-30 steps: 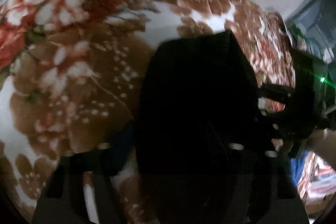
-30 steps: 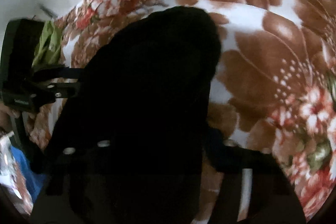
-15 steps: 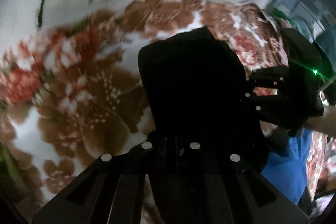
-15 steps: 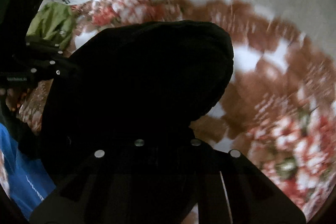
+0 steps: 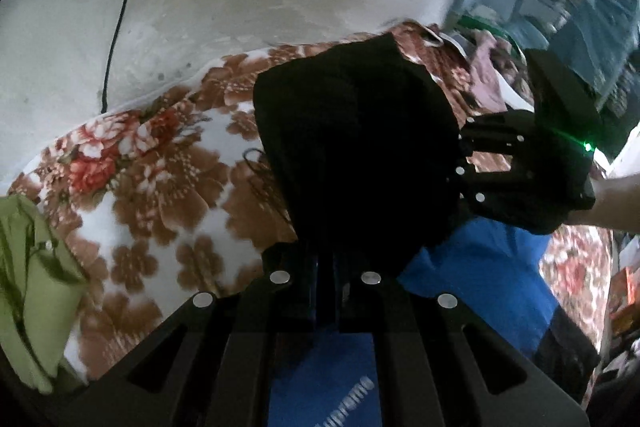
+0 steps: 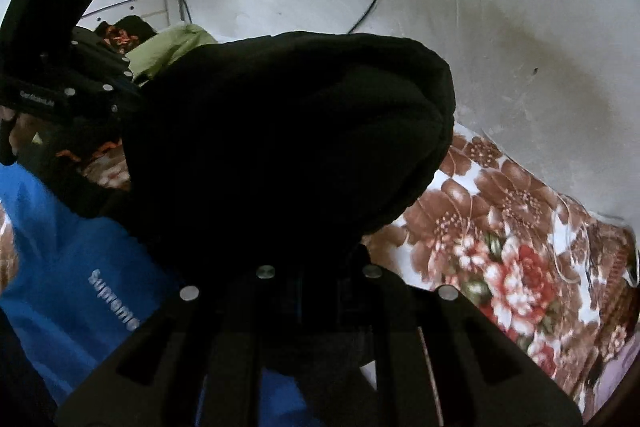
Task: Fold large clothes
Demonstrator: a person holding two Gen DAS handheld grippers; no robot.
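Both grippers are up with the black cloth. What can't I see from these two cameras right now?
- Left gripper tips: left view, buried in the black garment.
- Right gripper tips: right view, same garment covers them.
- Garment's shape and lower edge: both views, too dark, and cut off behind the gripper bodies.
- Blue cloth: print partly hidden by the right gripper.
- Blanket under the garment: hidden.

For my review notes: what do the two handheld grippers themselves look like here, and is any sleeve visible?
Both are matte black. The left gripper and right gripper each show flat slotted finger plates studded with round silver fasteners. Seen from the left wrist view, the right unit has a boxy black housing with a green light. From the right wrist view, the left unit's housing carries small white lettering, too small to read. No sleeve is visible.
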